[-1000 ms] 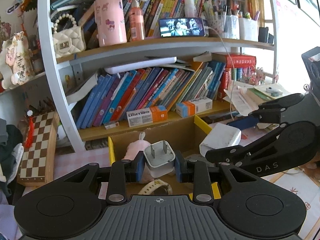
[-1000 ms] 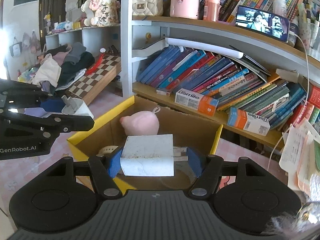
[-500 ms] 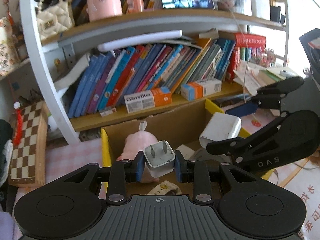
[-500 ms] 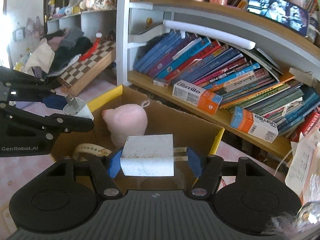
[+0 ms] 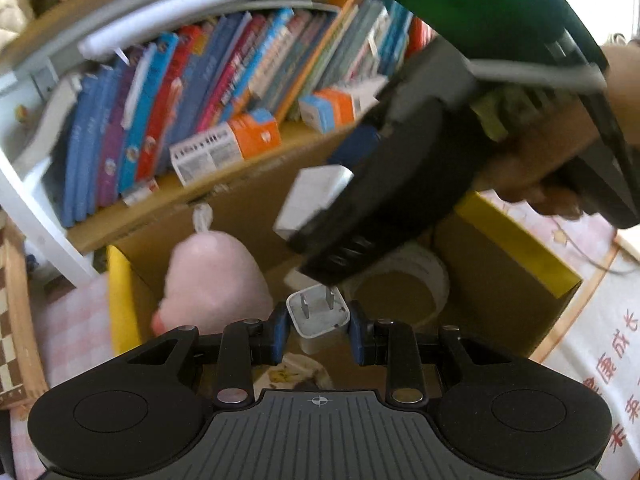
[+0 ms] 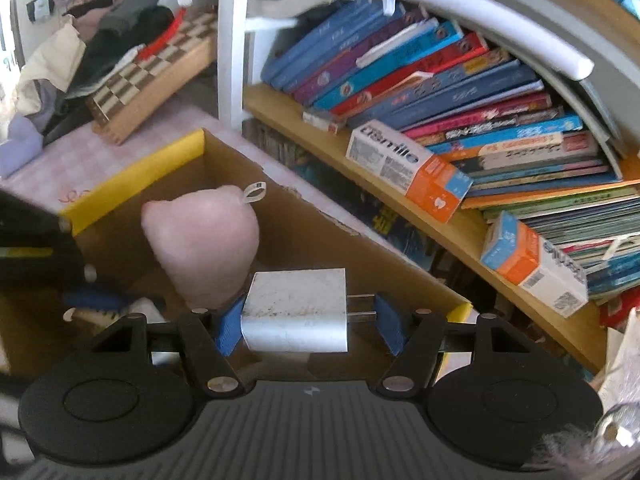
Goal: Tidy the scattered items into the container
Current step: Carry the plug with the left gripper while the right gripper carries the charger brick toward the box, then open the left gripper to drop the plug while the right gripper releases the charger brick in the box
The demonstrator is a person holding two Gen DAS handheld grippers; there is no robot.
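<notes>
A yellow-rimmed cardboard box (image 5: 516, 236) (image 6: 132, 172) stands in front of the bookshelf. My left gripper (image 5: 319, 330) is shut on a small white plug charger (image 5: 319, 318), prongs up, held over the box's inside. My right gripper (image 6: 306, 322) is shut on a larger white charger block (image 6: 296, 310), prongs to the right, also over the box. The right gripper also shows in the left wrist view (image 5: 384, 184), above and ahead of the left one. A pink plush toy (image 5: 216, 280) (image 6: 200, 240) and a roll of tape (image 5: 400, 284) lie inside the box.
A bookshelf with leaning books (image 6: 440, 92) and toothpaste boxes (image 6: 408, 168) stands right behind the box. A chessboard (image 6: 152, 76) and a pile of clothes (image 6: 100, 32) are at the left. The table has a pink checked cloth (image 5: 68, 320).
Both grippers have moved forward and down over the box, chargers still held. The right gripper now crosses above the left one's view.
</notes>
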